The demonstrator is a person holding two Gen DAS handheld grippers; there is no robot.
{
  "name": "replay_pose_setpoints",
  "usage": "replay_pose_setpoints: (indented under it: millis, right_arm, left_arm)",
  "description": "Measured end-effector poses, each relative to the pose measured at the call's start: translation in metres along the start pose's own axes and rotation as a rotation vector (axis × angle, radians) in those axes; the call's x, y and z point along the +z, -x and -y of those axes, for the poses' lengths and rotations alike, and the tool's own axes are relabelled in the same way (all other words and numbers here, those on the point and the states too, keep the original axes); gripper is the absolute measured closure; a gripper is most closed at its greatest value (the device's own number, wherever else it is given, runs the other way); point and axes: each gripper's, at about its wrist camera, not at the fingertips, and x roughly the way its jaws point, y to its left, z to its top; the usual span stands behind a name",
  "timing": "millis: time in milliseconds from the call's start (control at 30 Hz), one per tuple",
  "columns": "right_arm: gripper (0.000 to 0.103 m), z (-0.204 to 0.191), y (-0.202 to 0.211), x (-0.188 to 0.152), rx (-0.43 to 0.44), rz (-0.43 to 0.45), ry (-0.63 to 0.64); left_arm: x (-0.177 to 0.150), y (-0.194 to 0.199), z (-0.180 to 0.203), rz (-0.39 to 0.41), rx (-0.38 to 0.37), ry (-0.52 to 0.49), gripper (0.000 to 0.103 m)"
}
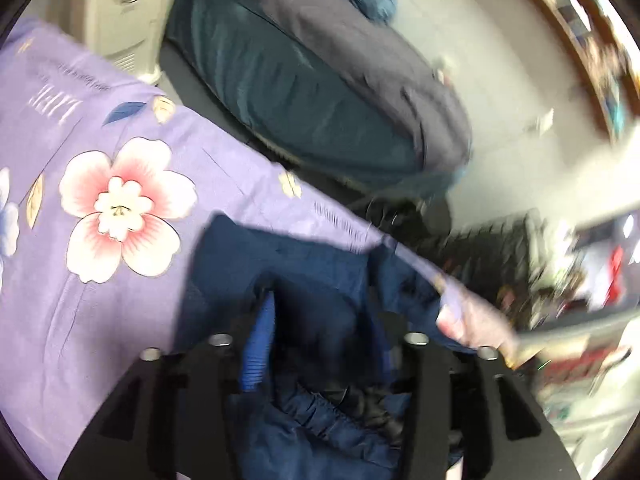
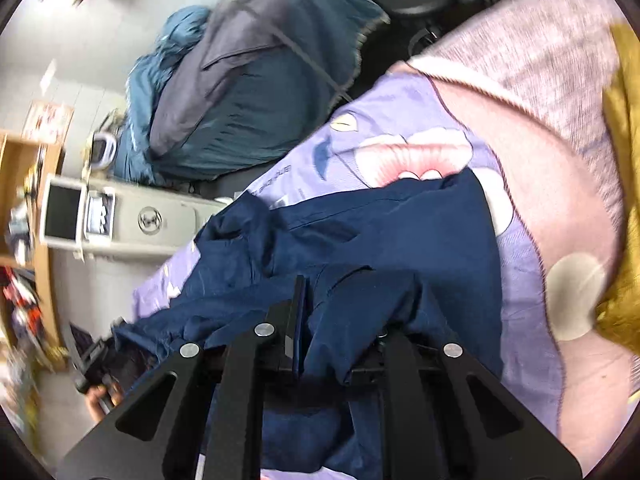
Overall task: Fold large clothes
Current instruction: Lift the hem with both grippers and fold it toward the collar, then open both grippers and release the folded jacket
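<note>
A navy blue garment (image 1: 304, 264) lies crumpled on a purple floral bedsheet (image 1: 100, 280). In the left wrist view my left gripper (image 1: 320, 340) is low over it. Its jaws stand apart, the ribbed blue pad (image 1: 260, 340) shows bare, and loose folds lie between the fingers. In the right wrist view the garment (image 2: 400, 232) spreads across the sheet (image 2: 400, 120). My right gripper (image 2: 320, 308) is shut on a bunched fold. Cloth drapes over and hides its right finger. At lower left a hand (image 2: 100, 400) holds the other black gripper by the garment's far end.
A heap of teal and grey bedding (image 1: 320, 100) (image 2: 240, 100) sits beyond the bed's edge. A beige appliance (image 2: 160, 220) stands beside it, and a wooden shelf (image 2: 24, 200) further left. A pink blanket (image 2: 560, 60) and a mustard cloth (image 2: 624, 200) lie at right.
</note>
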Motion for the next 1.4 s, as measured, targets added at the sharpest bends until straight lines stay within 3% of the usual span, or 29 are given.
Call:
replay_pose_setpoints:
  millis: [67,100,200,300,400,467,500,600,667,733,800,900,1000,1133,1200,1267,1333,1400]
  right_arm:
    - [0.088,0.009,-0.006,0.004,-0.002,-0.008,-0.035]
    - [0.088,0.01,-0.008,0.005,-0.008,-0.009,-0.036]
    - [0.088,0.012,-0.02,0.009,-0.026,-0.027,-0.04]
    - [0.086,0.027,-0.027,0.013,0.016,-0.042,-0.155]
    - [0.074,0.044,-0.026,0.009,0.142,-0.039,-0.319]
    - [0.05,0.045,-0.016,0.003,0.219,-0.023,-0.374]
    - [0.044,0.045,-0.008,0.0,0.252,-0.005,-0.399]
    - [0.039,0.039,0.015,-0.001,0.281,0.029,-0.397]
    - [0.039,0.013,0.039,0.003,0.175,0.069,-0.212]
    - [0.039,-0.033,0.052,0.0,0.058,0.084,0.081]
    - [0.039,-0.096,0.046,-0.025,-0.036,0.043,0.44]
    - [0.039,-0.156,0.023,-0.068,-0.036,-0.048,0.736]
    - [0.039,-0.215,-0.007,-0.124,-0.024,-0.074,1.034]
    - [0.039,-0.25,-0.053,-0.168,-0.011,-0.17,1.208]
    - [0.041,-0.257,-0.073,-0.183,-0.046,-0.202,1.275]
    - [0.08,-0.258,-0.095,-0.197,-0.165,-0.192,1.363]
    - [0.083,-0.259,-0.111,-0.195,-0.238,-0.153,1.413]
    - [0.085,-0.261,-0.122,-0.179,-0.305,-0.099,1.38]
  left_arm:
    - [0.012,0.027,-0.014,0.084,0.038,0.024,0.039]
    - [0.016,0.038,-0.019,0.11,0.05,0.021,0.037]
    - [0.016,0.055,-0.03,0.104,0.113,-0.006,0.036]
    - [-0.004,0.058,-0.035,0.075,0.181,-0.05,0.036]
    - [-0.04,0.051,-0.032,0.05,0.22,-0.112,0.035]
    - [-0.069,0.042,-0.029,0.035,0.265,-0.157,0.035]
    - [-0.08,0.039,-0.029,0.032,0.271,-0.164,0.035]
    - [-0.114,0.035,-0.035,0.034,0.273,-0.121,0.035]
    - [-0.131,0.035,-0.038,0.046,0.291,-0.099,0.035]
    - [-0.144,0.036,-0.037,0.057,0.33,-0.111,0.035]
    - [-0.157,0.033,-0.032,0.048,0.356,-0.137,0.035]
    - [-0.172,0.028,-0.019,0.028,0.375,-0.204,0.035]
    - [-0.184,0.029,-0.003,0.016,0.367,-0.258,0.035]
    - [-0.194,0.036,0.007,0.018,0.365,-0.294,0.034]
    - [-0.201,0.041,0.006,0.022,0.372,-0.301,0.033]
    - [-0.209,0.047,0.0,0.024,0.396,-0.303,0.032]
    - [-0.213,0.05,-0.007,0.015,0.408,-0.287,0.032]
    - [-0.219,0.052,-0.017,0.004,0.421,-0.264,0.032]
